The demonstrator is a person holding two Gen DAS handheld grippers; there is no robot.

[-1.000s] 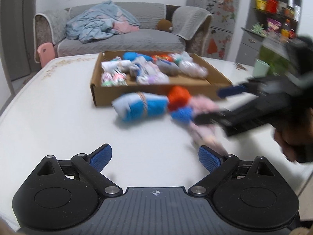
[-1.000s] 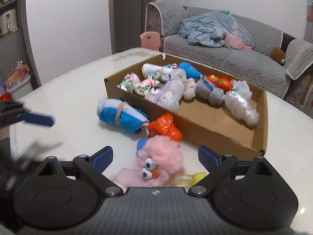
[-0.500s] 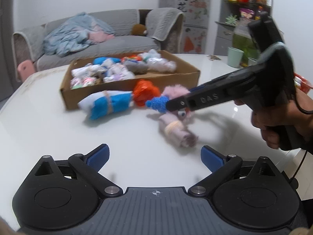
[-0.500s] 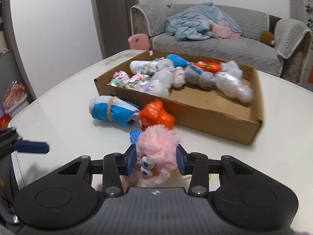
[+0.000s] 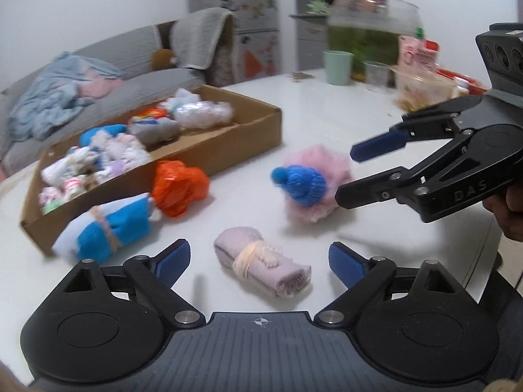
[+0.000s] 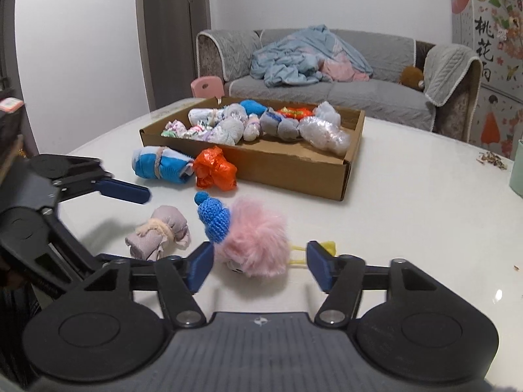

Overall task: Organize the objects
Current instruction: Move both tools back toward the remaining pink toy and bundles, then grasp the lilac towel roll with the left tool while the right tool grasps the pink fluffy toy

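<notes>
Jaws: left gripper [image 5: 258, 259] spread wide and empty, right gripper [image 6: 258, 266] just opened off the pink fluffy toy [image 6: 258, 245].

Left wrist view: left jaws straddled the rolled lilac cloth [image 5: 261, 269], pads clear of it on both sides; it lay on the desk [image 5: 343, 114] just ahead of the gripper. Looked light, soft and squashy with a tie round the middle, so best pinched across the tied waist. The right gripper [image 5: 346, 171] hung beside the toy, not gripping.
Right wrist view: the toy sat between the right jaws, untouched, blue knit hat [image 6: 214, 220] on its left. Fluffy and light, it would compress a lot, so grip the body, not the hat. The cardboard box [image 6: 294, 170] stood behind, half full.
</notes>
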